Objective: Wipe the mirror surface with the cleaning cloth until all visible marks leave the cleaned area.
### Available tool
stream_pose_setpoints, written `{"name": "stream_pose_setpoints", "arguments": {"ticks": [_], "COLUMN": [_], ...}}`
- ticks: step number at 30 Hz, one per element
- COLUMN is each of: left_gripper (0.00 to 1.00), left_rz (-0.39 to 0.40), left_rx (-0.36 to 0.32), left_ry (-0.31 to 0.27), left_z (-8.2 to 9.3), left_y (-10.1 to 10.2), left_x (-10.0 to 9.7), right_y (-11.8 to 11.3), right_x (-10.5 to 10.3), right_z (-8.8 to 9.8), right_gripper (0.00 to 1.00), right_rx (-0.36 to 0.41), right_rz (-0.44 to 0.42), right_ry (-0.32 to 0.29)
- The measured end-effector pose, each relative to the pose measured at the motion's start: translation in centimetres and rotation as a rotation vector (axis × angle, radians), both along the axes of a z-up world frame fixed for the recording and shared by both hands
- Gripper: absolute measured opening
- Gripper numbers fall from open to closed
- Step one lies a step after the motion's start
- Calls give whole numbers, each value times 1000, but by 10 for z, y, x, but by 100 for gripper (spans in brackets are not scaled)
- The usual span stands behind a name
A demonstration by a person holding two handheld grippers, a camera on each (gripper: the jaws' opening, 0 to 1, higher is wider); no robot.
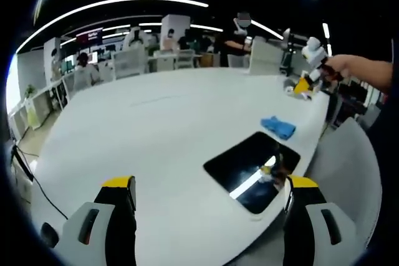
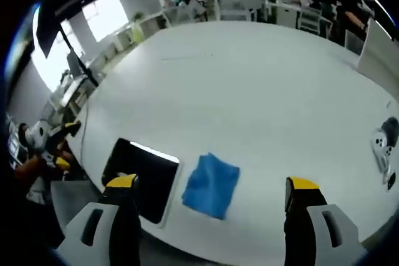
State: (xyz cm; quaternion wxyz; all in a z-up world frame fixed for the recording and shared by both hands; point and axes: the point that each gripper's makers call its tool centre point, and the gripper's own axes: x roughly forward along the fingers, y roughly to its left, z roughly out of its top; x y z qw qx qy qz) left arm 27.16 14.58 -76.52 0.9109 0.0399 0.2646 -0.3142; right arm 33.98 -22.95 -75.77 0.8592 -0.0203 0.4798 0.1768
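Observation:
A dark rectangular mirror [image 1: 252, 169] lies flat near the edge of the white table [image 1: 162, 129], reflecting a ceiling light strip. Just beyond it lies a crumpled blue cleaning cloth [image 1: 278, 127]. My left gripper [image 1: 212, 184] hovers open before the mirror, with nothing between its yellow-tipped jaws. In the right gripper view the blue cloth [image 2: 211, 185] lies beside the mirror [image 2: 140, 175], and my right gripper [image 2: 212, 183] hangs open above the cloth, apart from it. A hand holds the right gripper [image 1: 308, 79] past the table's far edge. The left gripper [image 2: 53, 144] appears beyond the mirror.
A small white device [image 2: 381, 144] lies near the table's right edge. A black cable [image 1: 28, 172] hangs off the table at the left. Desks, white chairs [image 1: 131, 60] and seated people stand in the background.

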Motion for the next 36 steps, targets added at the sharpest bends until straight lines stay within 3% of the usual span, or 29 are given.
{"name": "stream_pose_setpoints", "arguments": {"ticks": [11, 15, 22, 27, 32, 36], "left_gripper": [100, 100, 100, 100, 100, 100], "left_rz": [15, 21, 14, 12, 19, 31], "left_rx": [0, -3, -1, 1, 2, -5], "left_ry": [26, 22, 28, 26, 27, 18], "left_z": [-6, -5, -6, -5, -6, -4], "left_y": [14, 18, 17, 15, 10, 8], "left_x": [-5, -3, -1, 0, -2, -4], "right_y": [14, 18, 24, 28, 28, 23], "right_x": [1, 1, -1, 1, -1, -1], "right_z": [-40, -54, -83, -94, -99, -100], "right_gripper": [85, 70, 59, 46, 40, 27], "right_rx": [-41, -47, -41, -59, -55, -79], "right_rz": [30, 26, 9, 30, 18, 28], "right_ry": [47, 53, 76, 52, 59, 37]}}
